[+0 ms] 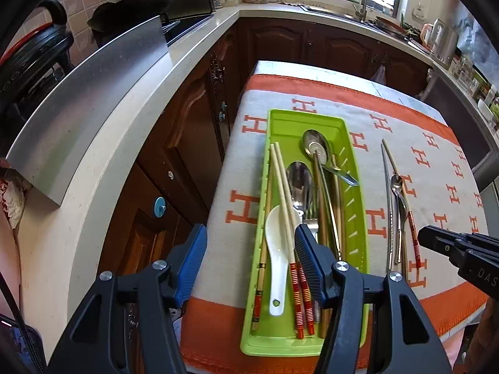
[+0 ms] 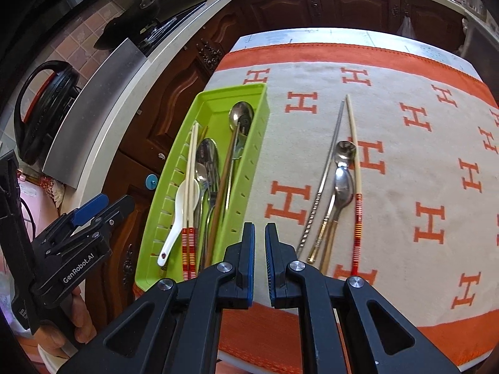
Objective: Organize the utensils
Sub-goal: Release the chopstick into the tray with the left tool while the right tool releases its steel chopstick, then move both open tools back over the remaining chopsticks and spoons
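On a kitchen table's H-patterned cloth [image 2: 389, 118], a green tray [image 2: 218, 96] holds most utensils; a metal chopstick [image 2: 324, 177], two spoons [image 2: 343, 184] and a red-banded chopstick [image 2: 355, 193] lie well apart to its right. These are light, stiff, slippery and thin (judged), so grip mid-shaft or at the ribbed band. The right gripper [image 2: 259, 233] points steeply down near them, nearly closed, empty; the left gripper [image 1: 251, 243] hovers spread over the tray, empty.
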A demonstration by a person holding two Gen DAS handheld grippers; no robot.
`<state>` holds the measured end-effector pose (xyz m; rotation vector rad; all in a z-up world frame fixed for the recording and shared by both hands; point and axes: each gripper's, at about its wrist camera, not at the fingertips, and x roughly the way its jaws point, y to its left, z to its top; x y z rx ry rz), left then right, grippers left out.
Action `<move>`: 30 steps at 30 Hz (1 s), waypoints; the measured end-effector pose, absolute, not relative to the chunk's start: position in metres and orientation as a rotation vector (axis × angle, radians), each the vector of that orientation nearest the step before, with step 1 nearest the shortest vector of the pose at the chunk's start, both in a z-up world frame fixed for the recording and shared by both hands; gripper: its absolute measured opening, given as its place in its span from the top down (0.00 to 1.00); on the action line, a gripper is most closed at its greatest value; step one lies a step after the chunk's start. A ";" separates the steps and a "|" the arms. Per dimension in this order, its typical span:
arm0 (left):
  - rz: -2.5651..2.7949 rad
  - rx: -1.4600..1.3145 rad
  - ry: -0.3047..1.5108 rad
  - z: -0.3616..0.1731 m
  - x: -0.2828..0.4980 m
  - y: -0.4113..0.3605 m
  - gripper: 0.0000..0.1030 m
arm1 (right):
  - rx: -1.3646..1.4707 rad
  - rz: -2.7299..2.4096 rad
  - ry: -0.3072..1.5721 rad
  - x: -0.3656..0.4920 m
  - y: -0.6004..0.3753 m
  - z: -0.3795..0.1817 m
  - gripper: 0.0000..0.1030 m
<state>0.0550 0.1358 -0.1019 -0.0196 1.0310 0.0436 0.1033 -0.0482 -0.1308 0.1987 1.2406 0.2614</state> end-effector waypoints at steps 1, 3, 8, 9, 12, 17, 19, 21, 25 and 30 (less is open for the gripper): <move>0.038 -0.015 1.031 -0.101 0.055 0.132 0.45 | 0.201 0.255 1.237 0.102 -0.053 -0.129 0.93; 0.026 -0.008 1.034 -0.100 0.055 0.126 0.45 | 0.209 0.246 1.229 0.099 -0.062 -0.127 0.93; -0.012 0.017 1.041 -0.097 0.058 0.102 0.44 | 0.212 0.217 1.202 0.091 -0.090 -0.120 0.93; -0.021 0.023 1.042 -0.096 0.059 0.097 0.44 | 0.214 0.213 1.200 0.091 -0.094 -0.120 0.92; -0.056 0.043 1.046 -0.093 0.062 0.077 0.44 | 0.229 0.198 1.190 0.087 -0.111 -0.120 0.89; -0.118 0.076 1.057 -0.091 0.068 0.041 0.44 | 0.249 0.174 1.180 0.083 -0.142 -0.122 0.87; -0.143 0.084 1.069 -0.092 0.072 0.025 0.44 | 0.260 0.168 1.180 0.083 -0.151 -0.125 0.87; -0.160 0.099 1.084 -0.096 0.078 0.010 0.44 | 0.274 0.161 1.182 0.084 -0.161 -0.129 0.87; -0.176 0.136 1.109 -0.107 0.089 -0.014 0.44 | 0.300 0.154 1.190 0.086 -0.180 -0.137 0.87; -0.183 0.163 1.146 -0.125 0.110 -0.037 0.44 | 0.321 0.147 1.199 0.093 -0.198 -0.150 0.87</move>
